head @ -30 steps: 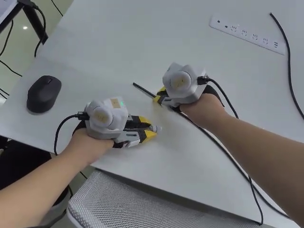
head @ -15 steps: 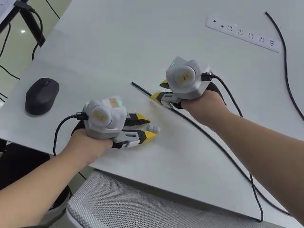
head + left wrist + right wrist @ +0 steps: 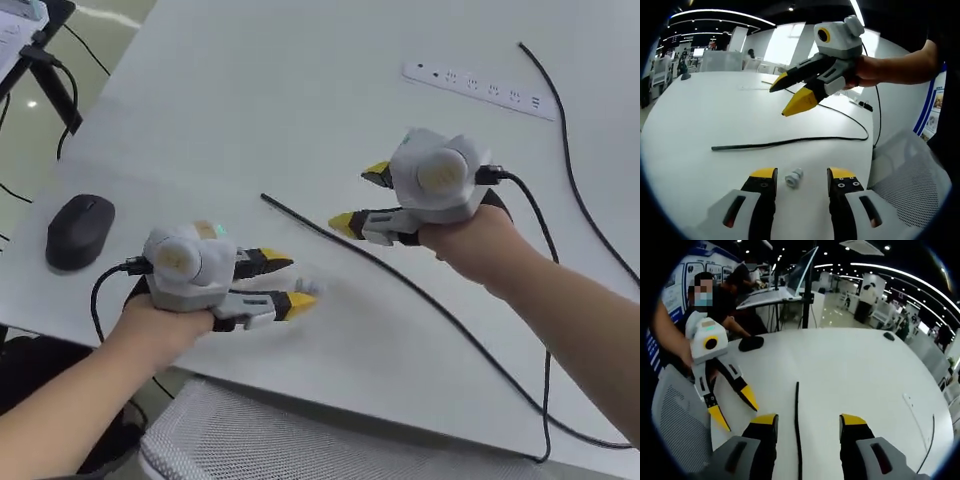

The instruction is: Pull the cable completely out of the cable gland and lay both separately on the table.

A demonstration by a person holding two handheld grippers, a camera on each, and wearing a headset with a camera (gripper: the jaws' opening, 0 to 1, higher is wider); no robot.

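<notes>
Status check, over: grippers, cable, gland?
Left gripper open, gland on table between its jaws. Right gripper open, raised over cable. Cable out, lying apart from gland. Mouse and power strip off to the sides.

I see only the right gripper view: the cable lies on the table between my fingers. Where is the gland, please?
Observer: The gland lies on the table between the left gripper's fingers, apart from the cable.
Operator: Do these fingers hold it?
Observer: No. They stand open, with a gap on each side of the gland.
Operator: And my right gripper, is it on the table?
Observer: No. In the left gripper view the right gripper hangs open above the cable, not touching it.
</notes>
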